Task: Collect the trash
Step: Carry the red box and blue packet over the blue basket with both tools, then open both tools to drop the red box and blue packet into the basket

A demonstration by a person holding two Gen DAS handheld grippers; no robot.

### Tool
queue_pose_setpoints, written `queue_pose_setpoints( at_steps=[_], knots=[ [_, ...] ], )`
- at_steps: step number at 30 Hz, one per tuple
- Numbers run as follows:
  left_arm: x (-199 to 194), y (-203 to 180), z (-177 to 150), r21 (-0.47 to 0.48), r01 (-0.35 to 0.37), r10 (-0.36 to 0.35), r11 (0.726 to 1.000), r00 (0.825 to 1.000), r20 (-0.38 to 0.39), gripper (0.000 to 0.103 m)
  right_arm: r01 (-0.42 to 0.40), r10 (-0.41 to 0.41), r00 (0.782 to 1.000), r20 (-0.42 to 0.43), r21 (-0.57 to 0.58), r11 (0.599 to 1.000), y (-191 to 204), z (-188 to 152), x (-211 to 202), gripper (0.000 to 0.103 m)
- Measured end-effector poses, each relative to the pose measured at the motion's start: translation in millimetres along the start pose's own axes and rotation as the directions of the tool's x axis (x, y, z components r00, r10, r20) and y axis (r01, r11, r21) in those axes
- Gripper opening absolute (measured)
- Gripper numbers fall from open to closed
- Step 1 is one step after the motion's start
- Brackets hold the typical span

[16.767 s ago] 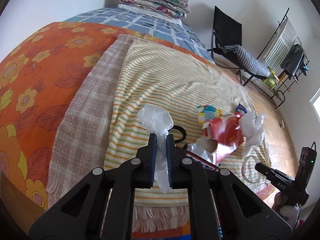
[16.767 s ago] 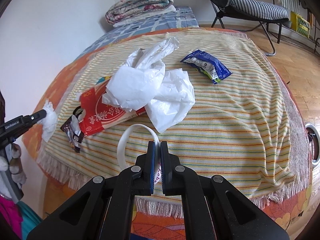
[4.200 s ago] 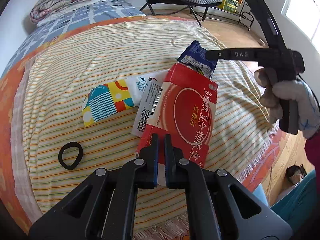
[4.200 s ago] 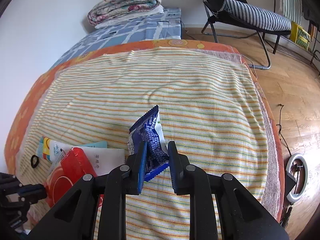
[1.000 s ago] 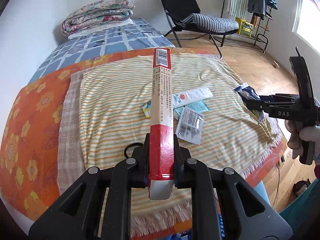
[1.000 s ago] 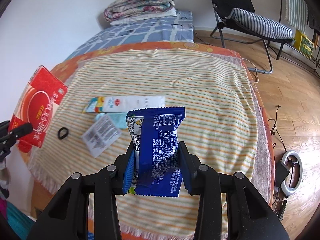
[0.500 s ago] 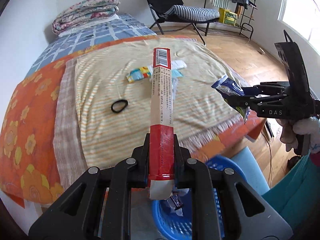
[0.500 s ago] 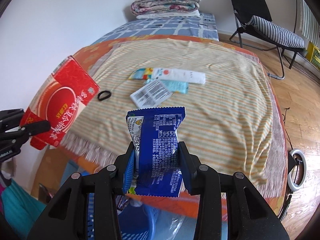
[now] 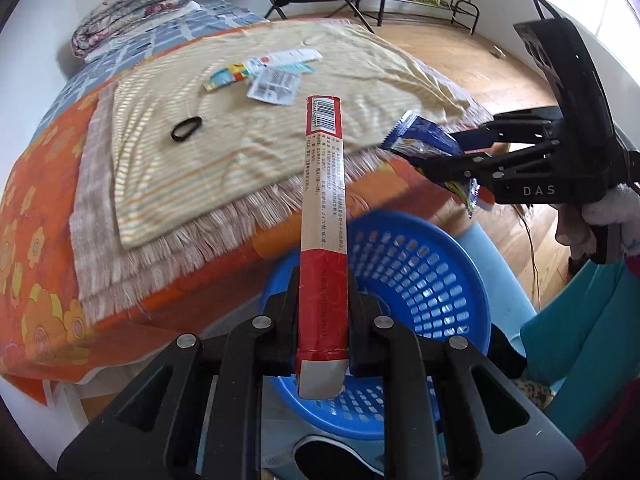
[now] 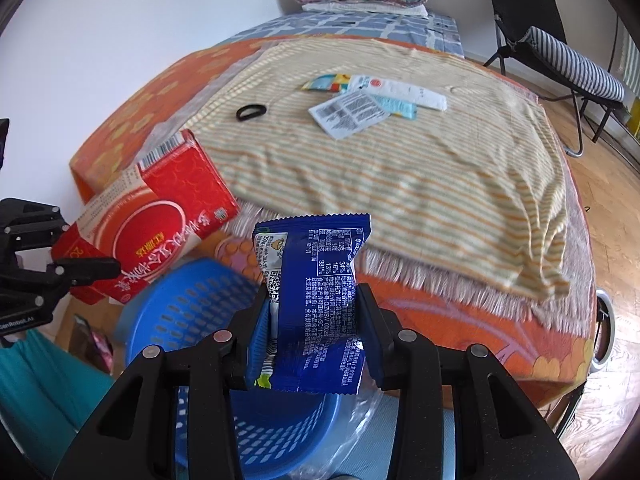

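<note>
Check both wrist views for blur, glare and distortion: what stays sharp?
Left wrist: red box and blue basket fairly sharp, bed fringe smeared, window blown out. Right wrist: blue wrapper crisp, striped blanket motion-blurred. Both: fisheye bending, dark corners.

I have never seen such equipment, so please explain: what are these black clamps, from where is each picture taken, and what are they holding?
There is no robot here. A person holds a black two-finger tool in each hand, and each tool carries a camera looking along its fingers. In the left tool's picture, the left gripper is shut on a red box. In the right tool's picture, the right gripper is shut on a blue wrapper. Both hang over a blue basket beside the bed. On the striped blanket lie flat packets and a black hair tie.
</note>
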State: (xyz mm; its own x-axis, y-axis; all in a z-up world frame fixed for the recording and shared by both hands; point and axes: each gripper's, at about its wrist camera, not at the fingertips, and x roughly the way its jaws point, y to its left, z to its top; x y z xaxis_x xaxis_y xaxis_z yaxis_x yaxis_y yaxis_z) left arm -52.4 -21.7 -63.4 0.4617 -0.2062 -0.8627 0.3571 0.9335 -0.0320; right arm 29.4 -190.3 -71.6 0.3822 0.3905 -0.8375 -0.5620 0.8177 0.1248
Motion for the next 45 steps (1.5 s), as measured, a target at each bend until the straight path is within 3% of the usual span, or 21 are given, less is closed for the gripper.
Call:
queue_pose_setpoints(
  at_steps=[15,27,31,32,34,35,37,40,45],
  knots=[
    [36.3,-25.8,-51.6,0.023,0.045,-0.040,0.999,0.986,-0.160,0.015,-0.048,0.046,0.991,-0.126,-0.014,0.999,20.7,-55.7,26.2,0.039],
    [55.5,-23.4,-66.2,0.021,0.028,-0.022,0.999,0.973,-0.228,0.016,-0.067,0.059,0.983,-0.174,-0.042,0.997,33.9,-69.4,39.0,0.041],
    [58.6,-22.4,-65.1,0.023,0.025,-0.019,0.999,0.972,-0.234,0.023,-0.063,0.056,0.981,-0.185,-0.035,0.997,34.6,-69.5,44.2,0.041],
    [59.7,-22.7,-65.0,0.027,0.021,-0.014,0.999,0.971,-0.237,0.026,-0.060,0.053,0.981,-0.187,-0.033,0.998,33.9,-69.9,44.8,0.041],
    [61.4,-23.8,-64.5,0.030,0.016,-0.008,0.999,0.971,-0.238,0.044,-0.055,0.048,0.980,-0.194,-0.028,0.998,33.2,-68.6,47.0,0.042],
    [61.7,-23.8,-64.3,0.031,0.014,-0.006,0.999,0.972,-0.235,0.045,-0.052,0.046,0.979,-0.197,-0.025,0.998,32.5,-68.6,47.8,0.042],
    [62.8,-24.2,-63.9,0.030,0.013,-0.005,0.999,0.972,-0.234,0.045,-0.051,0.046,0.979,-0.199,-0.022,0.998,31.5,-69.1,47.9,0.043],
    [63.7,-22.0,-62.5,0.025,0.008,-0.002,1.000,0.972,-0.234,0.045,-0.043,0.036,0.979,-0.200,-0.027,0.999,30.6,-69.8,48.8,0.054],
    [64.9,-20.0,-59.4,0.022,0.008,-0.002,1.000,0.973,-0.229,0.045,-0.037,0.033,0.979,-0.199,-0.016,0.999,28.2,-67.9,49.8,0.055]
  ],
)
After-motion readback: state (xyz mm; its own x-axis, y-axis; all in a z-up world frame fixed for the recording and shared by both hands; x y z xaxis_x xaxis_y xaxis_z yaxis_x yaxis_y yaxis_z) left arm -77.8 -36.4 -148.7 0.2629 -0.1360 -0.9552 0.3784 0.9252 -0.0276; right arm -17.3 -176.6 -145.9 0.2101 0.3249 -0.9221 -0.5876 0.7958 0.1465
